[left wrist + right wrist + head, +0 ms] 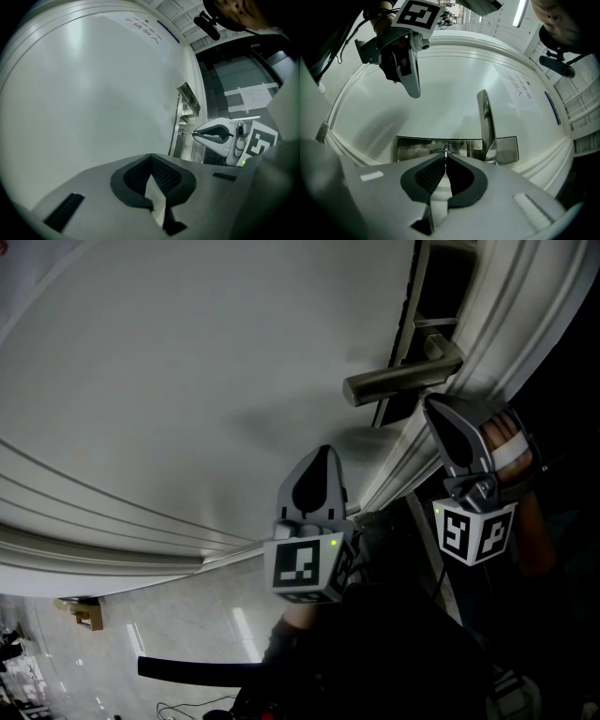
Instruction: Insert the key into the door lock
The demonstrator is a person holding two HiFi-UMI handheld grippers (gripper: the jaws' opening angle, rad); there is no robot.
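Item: thin silver metal key (446,152), pinched edge-on at the tips of my right gripper (446,157), jaws clamped on it. Location: tip at the brushed steel lock plate (417,149) of the white panelled door (187,381), beside the satin metal lever handle (401,381); whether it has entered the keyway I cannot tell. Left gripper (151,158): jaws pressed together, empty, near the door. Step, as I judge: insertion. Next: keep blade square, push straight in.

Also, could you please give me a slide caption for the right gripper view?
Right hand-held gripper, shut on a key, points it at the metal lock plate beside the lever handle.
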